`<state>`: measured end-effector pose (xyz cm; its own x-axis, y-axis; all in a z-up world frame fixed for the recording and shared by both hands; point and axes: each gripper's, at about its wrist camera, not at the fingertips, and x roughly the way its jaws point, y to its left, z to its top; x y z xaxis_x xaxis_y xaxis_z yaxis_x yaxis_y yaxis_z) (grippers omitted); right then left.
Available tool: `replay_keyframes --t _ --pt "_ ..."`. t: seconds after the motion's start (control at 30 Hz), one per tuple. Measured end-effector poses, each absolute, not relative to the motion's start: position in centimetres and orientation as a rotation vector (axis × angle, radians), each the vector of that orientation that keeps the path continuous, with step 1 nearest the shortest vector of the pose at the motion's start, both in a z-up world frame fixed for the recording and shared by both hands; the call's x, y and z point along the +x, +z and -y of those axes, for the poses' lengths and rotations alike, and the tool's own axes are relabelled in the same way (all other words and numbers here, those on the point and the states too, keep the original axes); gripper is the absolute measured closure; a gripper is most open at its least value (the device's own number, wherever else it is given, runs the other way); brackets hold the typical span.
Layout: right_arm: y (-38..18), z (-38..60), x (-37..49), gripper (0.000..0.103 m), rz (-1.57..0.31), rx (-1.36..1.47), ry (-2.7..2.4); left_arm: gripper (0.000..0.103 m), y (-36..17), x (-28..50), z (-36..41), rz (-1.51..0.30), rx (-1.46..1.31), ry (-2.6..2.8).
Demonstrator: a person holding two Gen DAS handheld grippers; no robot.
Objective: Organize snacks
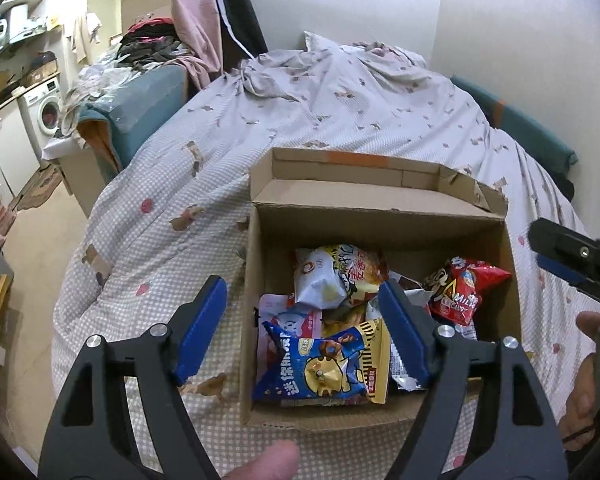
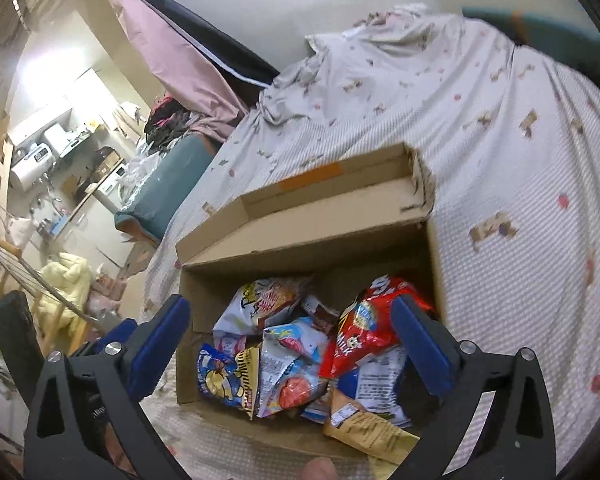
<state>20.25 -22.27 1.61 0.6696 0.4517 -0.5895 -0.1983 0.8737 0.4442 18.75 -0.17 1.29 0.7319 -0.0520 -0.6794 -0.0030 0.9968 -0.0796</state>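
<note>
An open cardboard box (image 1: 380, 216) sits on the bed, its lid flap folded back. Inside lie several snack packets: a blue and yellow one (image 1: 320, 364) at the front, a white and yellow one (image 1: 336, 276) behind it, and a red milk candy packet (image 1: 460, 288) on the right. My left gripper (image 1: 300, 292) hangs open above the box's left side, nothing between its pads. In the right wrist view my right gripper (image 2: 290, 308) stands wide open over the box (image 2: 300, 240), above the red packet (image 2: 364, 332), a pink and white packet (image 2: 288, 368) and a brown packet (image 2: 364, 428).
The bed carries a rumpled patterned sheet (image 1: 340, 100). A teal cushion (image 1: 148, 108) and a pile of clothes (image 1: 152, 44) lie beyond its left side. A washing machine (image 1: 46, 108) stands at the far left past bare floor (image 1: 40, 248). A wall runs behind the bed.
</note>
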Motion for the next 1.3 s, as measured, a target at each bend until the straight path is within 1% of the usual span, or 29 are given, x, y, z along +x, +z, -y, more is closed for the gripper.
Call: replay_keyframes --t 0.07,0.13,0.2,0.4,0.67,1.0,1.13,1.3 --pt "2.4 22.4 19.4 0.0 -0.726 0.334 0.358 0.026 1.7 18.2 -0.1 -0.735 -0.08 -0.019" --pt "3.0 22.5 18.6 0.0 -0.704 0.307 0.34 0.007 2.3 17.4 -0.3 -0.707 -0.068 -0.007" --pt "3.8 22.4 17.4 0.0 -0.677 0.281 0.333 0.002 2.8 16.6 -0.5 -0.677 -0.054 0.007" --pt "4.9 21.9 13.6 0.0 -0.626 0.205 0.315 0.0 3.9 14.2 -1.6 -0.665 -0.095 0.012" --pt "4.3 22.3 9.3 0.0 -0.647 0.168 0.288 0.0 4.9 10.0 -2.5 -0.652 -0.071 0.019" --pt "3.5 23.2 4.5 0.0 -0.691 0.169 0.231 0.0 4.0 4.2 -2.5 -0.707 -0.058 0.017" --pt "2.7 23.0 3.8 0.0 -0.716 0.188 0.243 0.0 3.4 2.7 -2.8 -0.705 -0.115 0.019" --pt "1.3 22.3 4.5 0.0 -0.748 0.181 0.229 0.0 2.9 3.4 -2.2 -0.699 -0.099 0.052"
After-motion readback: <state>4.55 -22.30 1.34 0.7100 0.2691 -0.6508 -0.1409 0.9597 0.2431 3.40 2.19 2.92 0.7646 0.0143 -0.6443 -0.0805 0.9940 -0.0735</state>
